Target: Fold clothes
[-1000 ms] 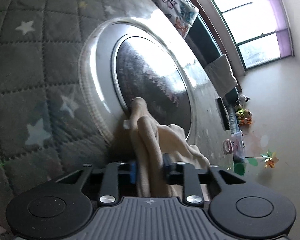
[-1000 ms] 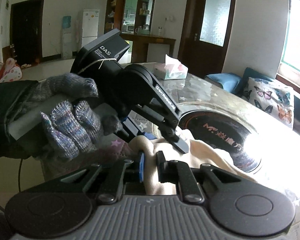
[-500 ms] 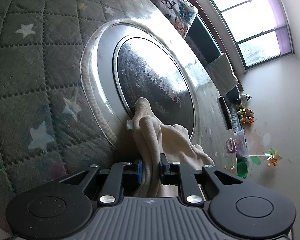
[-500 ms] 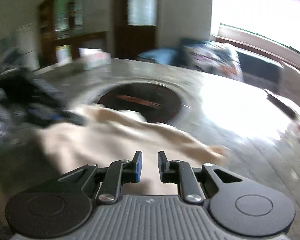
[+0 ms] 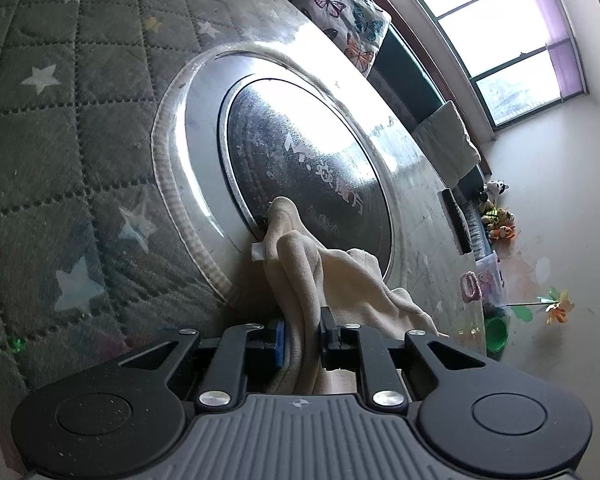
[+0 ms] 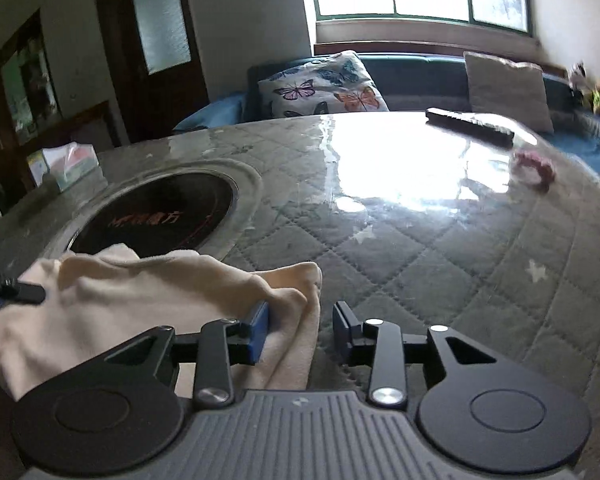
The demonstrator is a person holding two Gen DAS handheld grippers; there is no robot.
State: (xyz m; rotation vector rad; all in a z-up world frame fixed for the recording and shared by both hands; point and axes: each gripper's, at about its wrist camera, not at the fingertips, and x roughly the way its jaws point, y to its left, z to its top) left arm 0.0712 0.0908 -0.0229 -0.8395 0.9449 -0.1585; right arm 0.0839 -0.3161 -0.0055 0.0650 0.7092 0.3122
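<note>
A cream cloth (image 5: 340,280) lies bunched on the quilted grey table cover (image 5: 60,140), next to the round black cooktop (image 5: 300,168). My left gripper (image 5: 302,334) is shut on a fold of the cloth at its near edge. In the right wrist view the same cloth (image 6: 140,292) lies at lower left. My right gripper (image 6: 300,330) is open, and the cloth's right edge drapes between its fingers. The tip of the left gripper (image 6: 16,292) shows at the far left, holding the cloth.
A tissue box (image 6: 66,164) stands at the table's far left. A black remote (image 6: 470,126) and a pink hair tie (image 6: 534,166) lie at the far right. Beyond the table is a sofa with a butterfly cushion (image 6: 324,88) and a grey cushion (image 6: 508,88).
My right gripper let go of the cloth near the left gripper, swung right along the cloth and opened at its right edge. My left gripper closed tighter on its fold.
</note>
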